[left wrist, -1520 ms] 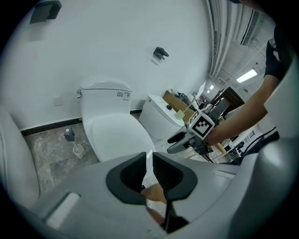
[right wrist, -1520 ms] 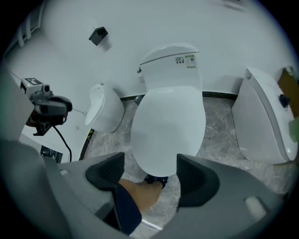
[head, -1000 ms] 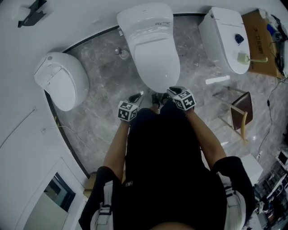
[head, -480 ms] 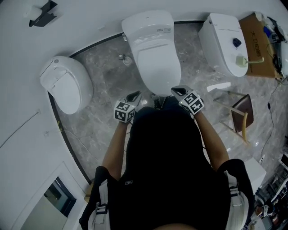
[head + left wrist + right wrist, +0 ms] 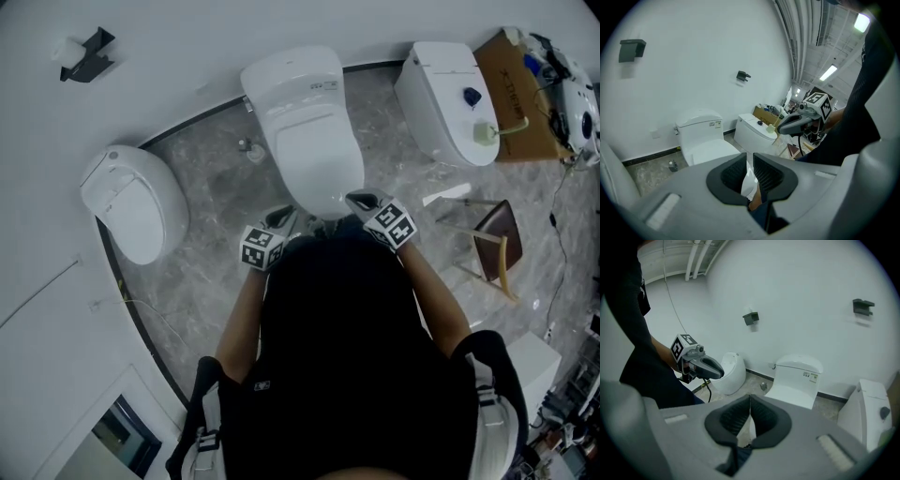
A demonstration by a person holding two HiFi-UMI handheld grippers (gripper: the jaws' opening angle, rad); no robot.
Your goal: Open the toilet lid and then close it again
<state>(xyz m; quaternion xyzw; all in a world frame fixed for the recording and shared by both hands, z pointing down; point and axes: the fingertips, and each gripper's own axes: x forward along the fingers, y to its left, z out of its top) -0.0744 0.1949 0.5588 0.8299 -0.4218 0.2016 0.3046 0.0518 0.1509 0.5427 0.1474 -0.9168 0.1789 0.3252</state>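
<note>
You stand over the middle toilet point(image 5: 302, 89), which sits at the back edge of the grey marble floor point(image 5: 206, 178) against the white wall. Its toilet lid point(image 5: 317, 155) lies flat down over the bowl, so nothing inside can be seen. Your left gripper point(image 5: 284, 218) hangs off the lid's front left. Its jaws are drawn in to a thin slit with nothing caught between them, and in the left gripper view only the white lid shows beyond the pads. Your right gripper point(image 5: 361, 199) is at the lid's front right, close by the rim, with its jaws pressed tip to tip and just as empty. Neither gripper has hold of the lid. At the floor's left edge stands a round toilet point(image 5: 131, 202), also shut. Toward the back right corner is a third toilet point(image 5: 436, 89), closed too. On its lid are a small dark blue object point(image 5: 472, 97) and a pale green tub point(image 5: 483, 134), and I cannot tell what the tub holds. Just beyond it, in the far right corner, is a cardboard box point(image 5: 520, 89). Cables and small gear are jumbled at its outer side, and I cannot tell whether they lie in the box or beside it. A brown stool point(image 5: 495, 246) stands near the floor's right edge, and a dark bracket point(image 5: 89, 52) is fixed to the wall above the round toilet.
</note>
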